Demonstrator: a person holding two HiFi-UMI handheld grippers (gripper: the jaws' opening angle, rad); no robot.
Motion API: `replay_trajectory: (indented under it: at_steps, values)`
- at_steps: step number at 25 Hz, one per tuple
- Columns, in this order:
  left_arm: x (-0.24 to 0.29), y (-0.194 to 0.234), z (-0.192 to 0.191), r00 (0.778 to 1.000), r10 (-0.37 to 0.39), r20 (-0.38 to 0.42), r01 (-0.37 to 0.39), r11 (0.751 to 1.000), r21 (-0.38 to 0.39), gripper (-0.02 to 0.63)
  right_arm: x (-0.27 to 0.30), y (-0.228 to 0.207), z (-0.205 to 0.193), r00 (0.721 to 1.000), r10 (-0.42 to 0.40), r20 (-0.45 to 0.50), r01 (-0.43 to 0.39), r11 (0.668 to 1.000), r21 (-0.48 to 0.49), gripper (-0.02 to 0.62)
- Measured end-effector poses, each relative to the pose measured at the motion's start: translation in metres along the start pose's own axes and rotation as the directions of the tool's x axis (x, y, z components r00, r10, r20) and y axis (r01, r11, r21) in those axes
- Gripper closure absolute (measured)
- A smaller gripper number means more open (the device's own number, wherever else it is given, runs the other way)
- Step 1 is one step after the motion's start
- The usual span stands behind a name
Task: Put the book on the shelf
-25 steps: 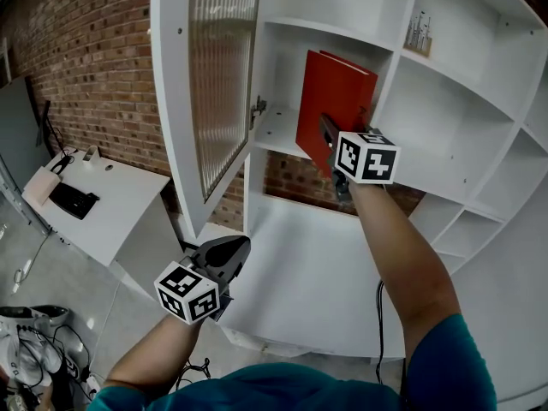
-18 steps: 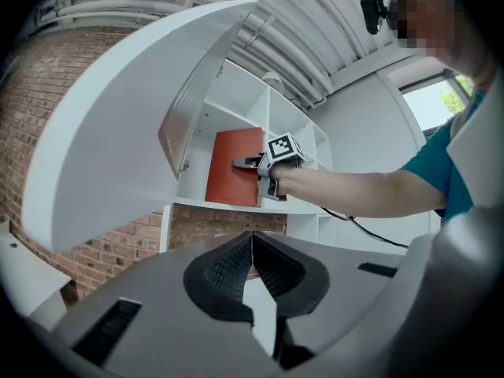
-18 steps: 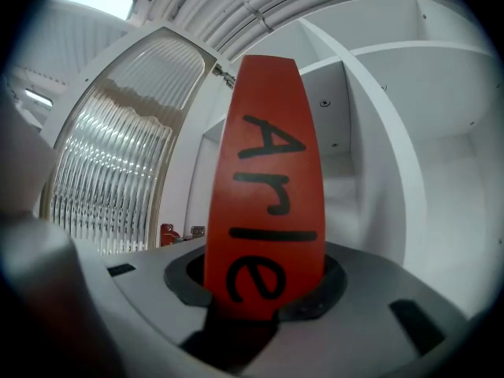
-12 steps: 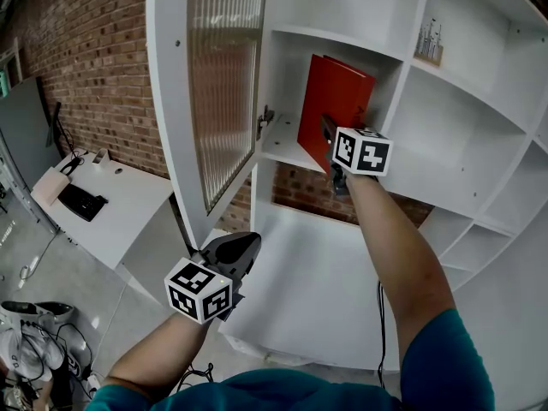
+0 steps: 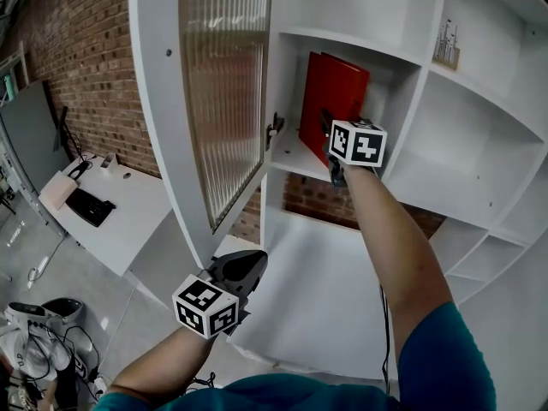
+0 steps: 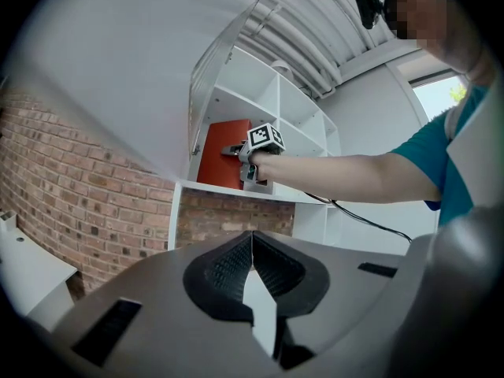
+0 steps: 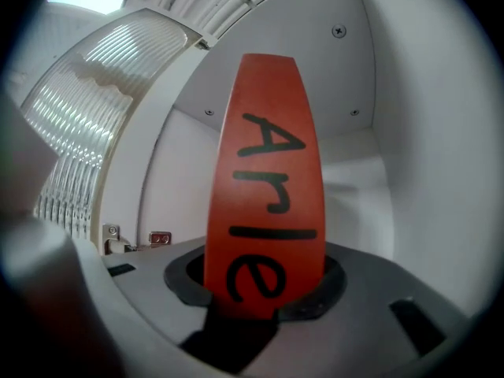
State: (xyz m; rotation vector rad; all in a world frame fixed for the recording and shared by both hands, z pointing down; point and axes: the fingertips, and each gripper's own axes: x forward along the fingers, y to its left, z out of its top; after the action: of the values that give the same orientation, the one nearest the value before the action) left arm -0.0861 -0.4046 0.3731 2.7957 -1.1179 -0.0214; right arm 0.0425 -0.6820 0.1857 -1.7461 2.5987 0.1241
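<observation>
A red book (image 5: 332, 99) stands upright inside an open compartment of the white shelf unit (image 5: 291, 157). My right gripper (image 5: 329, 137) is shut on its spine at the lower end. In the right gripper view the spine (image 7: 266, 195) with black lettering rises from between the pads (image 7: 335, 278), with the compartment's white walls around it. The left gripper view shows the book (image 6: 219, 153) and the right gripper (image 6: 238, 151) at the shelf from below. My left gripper (image 5: 241, 268) hangs low in front of the unit, shut (image 6: 252, 268) and holding nothing.
The compartment's ribbed-glass door (image 5: 224, 84) is swung open on the left of the book. A brick wall (image 5: 77, 50) and a white desk (image 5: 98, 217) with a keyboard lie to the left. A small holder (image 5: 445, 45) stands in an upper right compartment. Cables (image 5: 34, 341) lie on the floor.
My right gripper has carried the book farther back into the compartment. The left gripper has sunk lower in the head view and stays shut.
</observation>
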Motion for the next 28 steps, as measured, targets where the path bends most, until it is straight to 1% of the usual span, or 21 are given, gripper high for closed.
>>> replay_trajectory:
  at_steps: [10, 21, 23, 25, 28]
  values:
    - [0.005, 0.004, -0.015, 0.999, -0.020, -0.026, 0.020, 1.000, -0.017, 0.588, 0.039, 0.004, -0.001, 1.000, -0.004, 0.008, 0.004, 1.000, -0.004, 0.416]
    - [0.008, 0.007, -0.016, 0.999, -0.031, -0.022, 0.031, 0.999, -0.027, 0.588, 0.048, 0.007, -0.001, 1.000, 0.002, 0.007, -0.002, 1.000, -0.003, 0.416]
    - [0.010, 0.006, -0.017, 0.999, -0.037, -0.025, 0.036, 0.999, -0.030, 0.588, 0.048, 0.007, -0.005, 1.000, 0.010, -0.011, -0.010, 1.000, 0.006, 0.413]
    - [0.011, 0.006, -0.018, 0.999, -0.041, -0.026, 0.040, 0.999, -0.034, 0.588, 0.048, 0.007, -0.018, 0.998, 0.026, -0.056, -0.025, 1.000, 0.017, 0.409]
    - [0.010, 0.005, -0.017, 0.999, -0.049, -0.023, 0.048, 0.998, -0.038, 0.588, 0.038, 0.003, -0.036, 0.994, 0.038, -0.100, -0.036, 0.999, 0.024, 0.360]
